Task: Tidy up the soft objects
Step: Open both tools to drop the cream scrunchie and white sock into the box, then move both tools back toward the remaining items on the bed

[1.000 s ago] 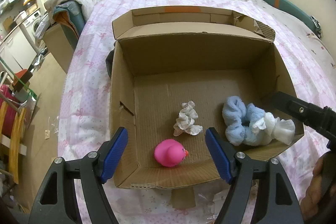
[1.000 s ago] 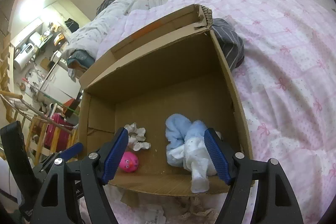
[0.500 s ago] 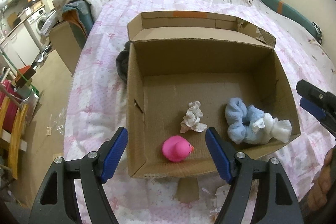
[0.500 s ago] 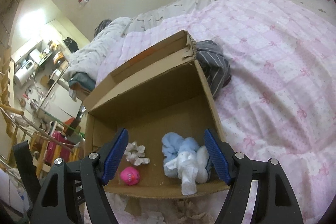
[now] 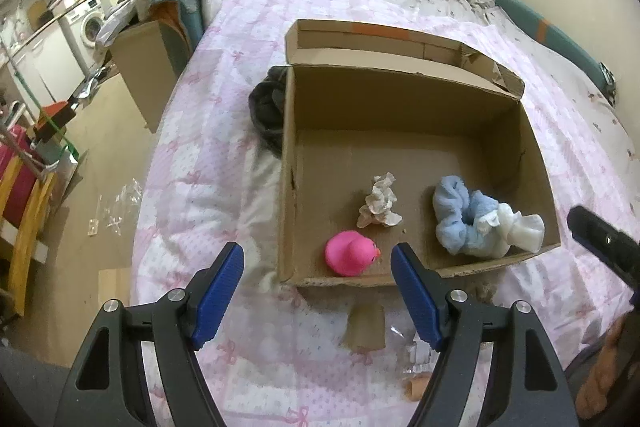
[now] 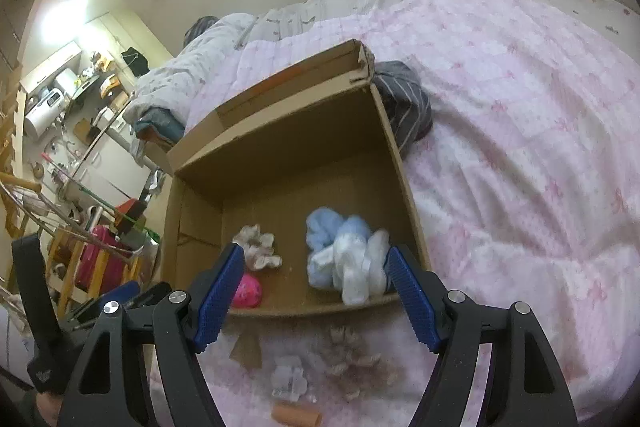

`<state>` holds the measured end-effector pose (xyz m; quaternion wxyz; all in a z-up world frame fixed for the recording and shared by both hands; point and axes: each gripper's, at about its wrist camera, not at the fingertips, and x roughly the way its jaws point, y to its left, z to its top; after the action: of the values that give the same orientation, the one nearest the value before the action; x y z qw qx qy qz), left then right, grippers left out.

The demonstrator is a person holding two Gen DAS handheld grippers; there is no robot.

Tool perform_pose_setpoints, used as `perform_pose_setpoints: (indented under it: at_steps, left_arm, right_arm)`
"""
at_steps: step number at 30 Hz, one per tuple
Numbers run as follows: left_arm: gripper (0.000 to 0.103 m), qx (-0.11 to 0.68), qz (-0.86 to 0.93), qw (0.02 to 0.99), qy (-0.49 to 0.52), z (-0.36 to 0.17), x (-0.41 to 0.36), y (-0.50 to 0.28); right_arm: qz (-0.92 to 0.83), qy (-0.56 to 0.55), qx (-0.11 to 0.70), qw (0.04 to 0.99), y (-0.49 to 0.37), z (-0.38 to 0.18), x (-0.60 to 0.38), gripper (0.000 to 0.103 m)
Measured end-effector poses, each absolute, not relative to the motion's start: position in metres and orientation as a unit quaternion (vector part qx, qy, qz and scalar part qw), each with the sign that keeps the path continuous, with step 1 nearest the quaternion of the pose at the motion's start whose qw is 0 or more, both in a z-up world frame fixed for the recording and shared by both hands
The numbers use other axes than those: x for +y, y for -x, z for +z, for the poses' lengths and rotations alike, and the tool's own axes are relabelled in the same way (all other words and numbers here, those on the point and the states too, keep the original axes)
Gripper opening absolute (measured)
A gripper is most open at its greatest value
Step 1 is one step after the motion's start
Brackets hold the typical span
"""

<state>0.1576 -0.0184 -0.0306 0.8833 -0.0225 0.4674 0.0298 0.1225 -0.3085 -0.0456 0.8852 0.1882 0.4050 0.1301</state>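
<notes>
Left gripper (image 5: 316,267): jaws spread, empty, bottom centre.
Right gripper (image 6: 314,269): jaws apart, empty, bottom centre.
Cardboard box (image 5: 400,99): mid-frame on pink bedspread (image 5: 208,131).
Contents: pink duck (image 5: 350,253), crumpled tissue (image 5: 378,201), blue-white cloth bundle (image 5: 476,223).

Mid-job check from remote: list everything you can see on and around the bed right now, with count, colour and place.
cardboard box: 1, brown, open, on the bed
toy duck: 1, pink, in box, near-left corner
crumpled cloth: 1, off-white, in box, middle
sock bundle: 1, light blue and white, in box, near-right, draped on the rim
quilt: 1, pink patterned, under the box
dark garment: 1, dark grey, left of box
striped garment: 1, grey, right of box
left hand-held gripper: 1, black with blue pads, open, empty
right hand-held gripper: 1, same colours, open, empty
</notes>
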Motion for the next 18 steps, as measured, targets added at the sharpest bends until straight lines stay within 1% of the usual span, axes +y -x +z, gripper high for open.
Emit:
perform_pose_setpoints:
  at_steps: [9, 18]
  left_arm:
    - [0.074, 0.474, 0.030, 0.879, 0.040, -0.030, -0.016, -0.133]
    - [0.074, 0.488, 0.030, 0.871, 0.056, -0.037, -0.014, -0.111]
  right_arm:
    - [0.141, -0.172, 0.422, 0.879, -0.093, -0.048, -0.295, 0.079]
    - [0.142, -0.143, 0.461, 0.864, -0.067, -0.061, -0.278, 0.079]
